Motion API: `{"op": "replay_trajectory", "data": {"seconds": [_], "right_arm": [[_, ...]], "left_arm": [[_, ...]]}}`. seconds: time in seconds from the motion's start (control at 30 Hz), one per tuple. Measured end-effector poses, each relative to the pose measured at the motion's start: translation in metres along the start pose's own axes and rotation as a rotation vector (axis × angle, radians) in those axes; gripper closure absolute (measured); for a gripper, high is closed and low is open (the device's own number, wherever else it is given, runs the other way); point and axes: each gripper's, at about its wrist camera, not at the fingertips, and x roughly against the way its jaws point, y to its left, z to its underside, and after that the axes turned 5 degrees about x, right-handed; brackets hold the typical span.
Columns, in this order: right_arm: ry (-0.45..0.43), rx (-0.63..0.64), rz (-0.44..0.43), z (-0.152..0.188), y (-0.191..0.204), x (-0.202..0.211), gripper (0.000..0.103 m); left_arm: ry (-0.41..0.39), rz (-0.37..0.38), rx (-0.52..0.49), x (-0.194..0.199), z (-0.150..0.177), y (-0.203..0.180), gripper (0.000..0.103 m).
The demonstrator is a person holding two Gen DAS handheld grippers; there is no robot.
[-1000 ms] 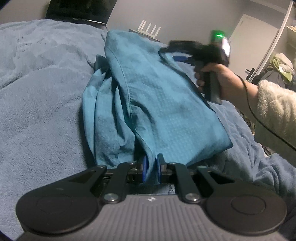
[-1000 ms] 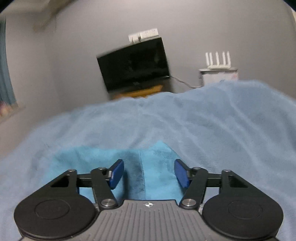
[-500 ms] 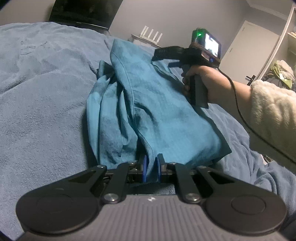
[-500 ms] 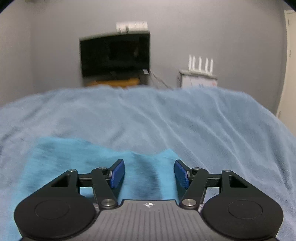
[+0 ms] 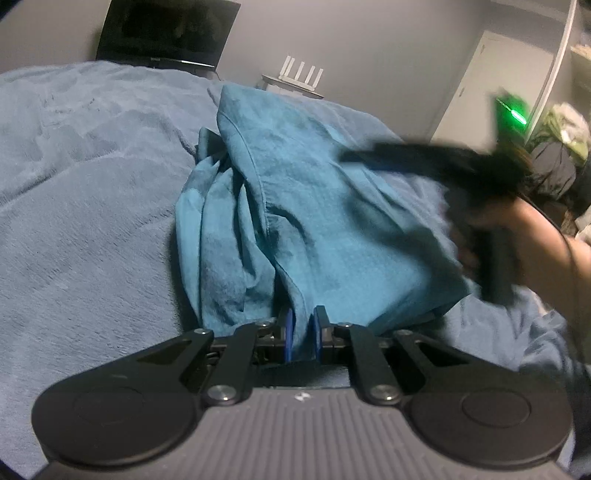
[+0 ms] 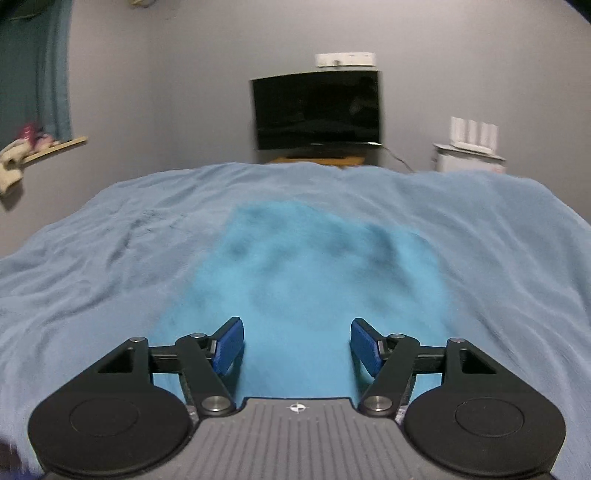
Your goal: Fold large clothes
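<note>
Left wrist view: a teal garment [image 5: 317,206] lies bunched on a bed covered by a pale blue blanket [image 5: 85,206], its right part folded over in a smooth flap with a stitched seam running down it, its left part crumpled in soft vertical folds. The left claw [image 5: 301,338] is pressed together on the near edge of the cloth, a strip of fabric pinched between its blue pads [image 5: 287,338]. At the right, blurred, a hand [image 5: 491,236] carries the right claw [image 5: 354,157] above the garment's right side; a green light glows on top of it, and the blur hides how its jaws stand here. Behind the bed stand a dark screen [image 5: 166,33], a white router [image 5: 299,74] with upright antennas, and a white door [image 5: 487,81]. Right wrist view: this one settles it, the right claw [image 6: 297,345] is spread and opening, its pads [image 6: 229,345] apart with nothing gripped; the garment [image 6: 310,280], blurred, lies spread on the blanket [image 6: 110,258] below and ahead of them. Here the cloth reads as a flat teal patch with dark creases. Beyond the bed's far edge are the screen [image 6: 317,110], the router [image 6: 472,136], and at the left a curtain [image 6: 48,70] over a wooden ledge [image 6: 55,147].
</note>
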Motion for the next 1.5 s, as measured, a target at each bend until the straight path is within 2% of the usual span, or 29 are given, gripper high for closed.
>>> {"op": "replay_trajectory", "data": {"seconds": [0.17, 0.23, 0.4, 0.43, 0.47, 0.5, 0.53, 0.57, 0.7, 0.73, 0.93, 1.03, 1.2, 1.5], "right_arm": [[0.049, 0.011, 0.086, 0.068, -0.032, 0.059, 0.033], [0.067, -0.042, 0.095, 0.088, -0.052, 0.077, 0.031], [0.072, -0.078, 0.106, 0.117, -0.057, 0.127, 0.030], [0.066, -0.092, 0.100, 0.122, -0.056, 0.138, 0.028], [0.053, -0.116, 0.097, 0.128, -0.056, 0.150, 0.025], [0.046, -0.139, 0.098, 0.134, -0.053, 0.157, 0.017], [0.044, -0.157, 0.095, 0.139, -0.047, 0.163, 0.015], [0.047, -0.155, 0.083, 0.142, -0.039, 0.164, 0.015], [0.036, -0.120, 0.079, 0.149, -0.018, 0.175, 0.010], [0.032, -0.125, 0.069, 0.151, -0.014, 0.173, 0.008], [0.034, -0.054, 0.119, 0.175, 0.005, 0.175, 0.002], [0.039, -0.062, 0.143, 0.179, 0.004, 0.174, 0.000], [0.065, -0.073, 0.144, 0.184, 0.001, 0.170, 0.000], [0.067, -0.019, 0.122, 0.186, 0.005, 0.168, 0.000]], "left_arm": [[-0.012, -0.052, -0.008, 0.003, 0.003, -0.002, 0.096], [-0.017, -0.065, -0.002, 0.005, 0.004, 0.000, 0.096], [-0.065, -0.092, 0.048, 0.016, 0.009, 0.000, 0.096], [-0.075, -0.095, 0.059, 0.021, 0.011, -0.002, 0.095], [-0.079, -0.107, 0.059, 0.026, 0.014, -0.005, 0.089], [-0.080, -0.125, 0.049, 0.030, 0.016, -0.011, 0.071], [-0.085, -0.153, 0.033, 0.034, 0.019, -0.019, 0.059], [-0.097, -0.178, 0.017, 0.038, 0.024, -0.026, 0.040], [-0.144, -0.265, -0.061, 0.047, 0.042, -0.063, 0.012], [-0.160, -0.288, -0.078, 0.046, 0.049, -0.073, 0.009], [-0.111, -0.477, -0.178, 0.027, 0.086, -0.110, 0.007], [-0.081, -0.477, -0.201, 0.020, 0.093, -0.111, 0.007], [-0.041, -0.483, -0.174, 0.011, 0.094, -0.102, 0.007], [-0.045, -0.500, -0.188, 0.013, 0.094, -0.103, 0.007]]}}
